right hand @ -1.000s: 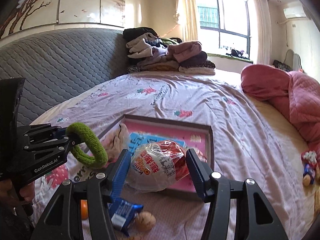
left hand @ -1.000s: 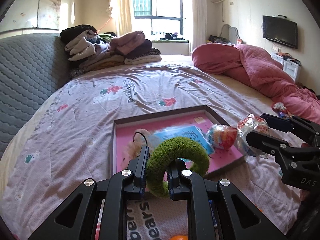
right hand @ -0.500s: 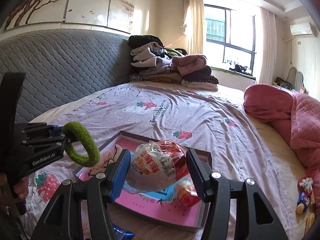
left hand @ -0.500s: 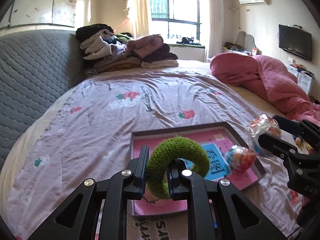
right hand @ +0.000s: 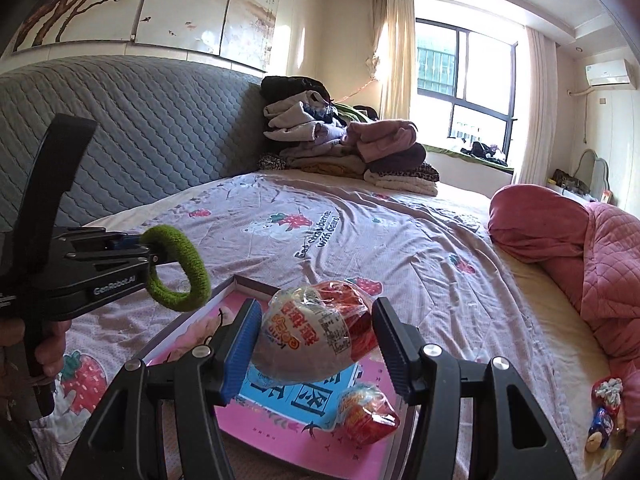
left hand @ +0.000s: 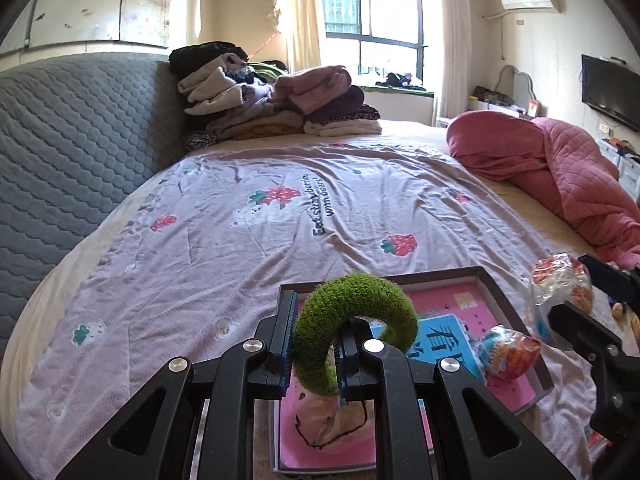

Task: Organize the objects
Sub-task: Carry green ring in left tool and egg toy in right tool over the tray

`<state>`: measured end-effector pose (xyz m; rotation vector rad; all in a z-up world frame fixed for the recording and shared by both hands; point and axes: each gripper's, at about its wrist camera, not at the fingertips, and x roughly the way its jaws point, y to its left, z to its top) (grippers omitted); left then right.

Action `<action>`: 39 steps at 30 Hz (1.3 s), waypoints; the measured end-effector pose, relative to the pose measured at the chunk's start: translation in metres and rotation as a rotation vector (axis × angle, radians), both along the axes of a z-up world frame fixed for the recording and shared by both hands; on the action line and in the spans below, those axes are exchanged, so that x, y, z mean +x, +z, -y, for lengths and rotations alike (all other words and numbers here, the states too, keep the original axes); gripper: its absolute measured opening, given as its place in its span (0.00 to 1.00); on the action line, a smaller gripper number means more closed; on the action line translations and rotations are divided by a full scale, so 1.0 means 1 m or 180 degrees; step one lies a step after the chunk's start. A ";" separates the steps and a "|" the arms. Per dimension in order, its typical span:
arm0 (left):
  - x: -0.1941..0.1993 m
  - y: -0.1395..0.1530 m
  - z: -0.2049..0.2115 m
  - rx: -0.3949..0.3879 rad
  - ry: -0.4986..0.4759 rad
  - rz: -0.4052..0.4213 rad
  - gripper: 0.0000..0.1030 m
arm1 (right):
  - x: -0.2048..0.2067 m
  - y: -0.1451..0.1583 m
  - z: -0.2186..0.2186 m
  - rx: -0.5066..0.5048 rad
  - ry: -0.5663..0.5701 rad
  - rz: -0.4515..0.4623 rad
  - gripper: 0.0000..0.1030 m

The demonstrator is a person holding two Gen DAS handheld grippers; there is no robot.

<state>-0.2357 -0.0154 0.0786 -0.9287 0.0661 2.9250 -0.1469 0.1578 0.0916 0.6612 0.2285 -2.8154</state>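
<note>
Pink tray (left hand: 504,292) lies on strawberry-print bedsheet (left hand: 240,240).

So the bed (left hand: 248,240), in its strawberry-print sheet, has a pink-lined tray (left hand: 516,320) right under both grippers, folded clothes (left hand: 280,100) piled far ahead by the headboard, and a pink quilt (left hand: 560,176) bunched off to the right.
</note>
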 end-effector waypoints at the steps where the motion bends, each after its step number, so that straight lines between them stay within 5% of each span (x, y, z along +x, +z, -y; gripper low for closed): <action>1: -0.002 -0.002 -0.001 -0.0009 0.0009 0.0007 0.16 | 0.000 0.000 0.000 0.0000 0.0003 -0.0004 0.56; 39: -0.028 -0.066 -0.031 -0.0141 -0.0161 0.0400 0.16 | -0.035 -0.060 0.019 0.0205 0.0074 0.0402 0.56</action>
